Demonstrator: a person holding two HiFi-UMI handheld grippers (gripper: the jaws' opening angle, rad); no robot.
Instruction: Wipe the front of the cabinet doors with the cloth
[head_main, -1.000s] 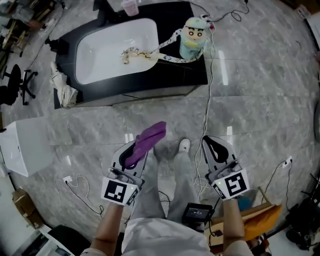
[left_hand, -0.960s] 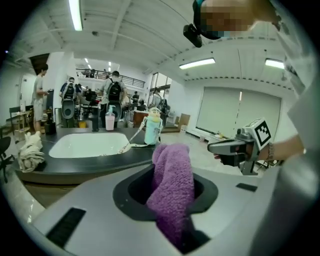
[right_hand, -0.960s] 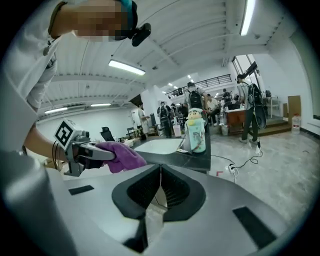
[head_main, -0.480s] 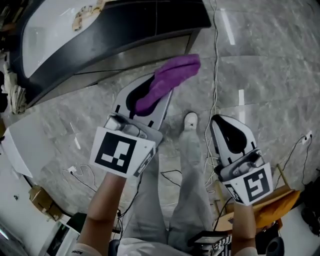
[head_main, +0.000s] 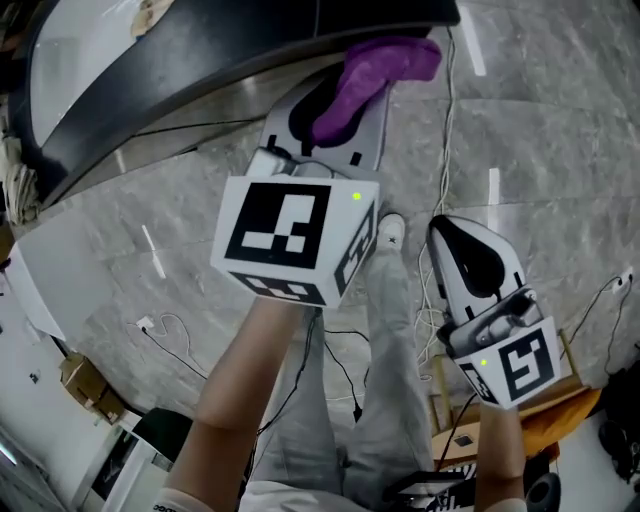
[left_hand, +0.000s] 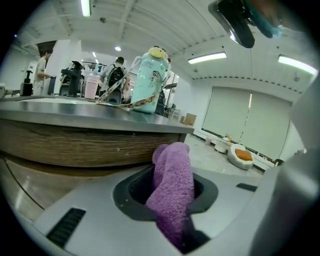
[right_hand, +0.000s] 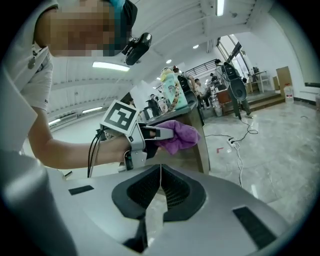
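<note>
My left gripper (head_main: 345, 105) is shut on a purple cloth (head_main: 378, 68), raised high and close to the wood-fronted cabinet (left_hand: 75, 147) under the dark countertop (head_main: 200, 55). In the left gripper view the purple cloth (left_hand: 172, 192) sticks out of the jaws just short of the cabinet front. The right gripper view shows the cloth (right_hand: 177, 137) beside the cabinet's end (right_hand: 192, 145). My right gripper (head_main: 470, 262) is shut and empty, held lower at the right over the floor.
A white basin (head_main: 80, 50) is set in the countertop, and a pale green doll bottle (left_hand: 147, 82) with a strap stands on it. Cables (head_main: 445, 130) run over the marble floor. A white box (head_main: 30, 290) sits at left. The person's legs (head_main: 385, 330) are below.
My left gripper has risen and moved forward with the cloth, close up to the cabinet. The head view has tilted nearer the cabinet. The right gripper has barely moved.
</note>
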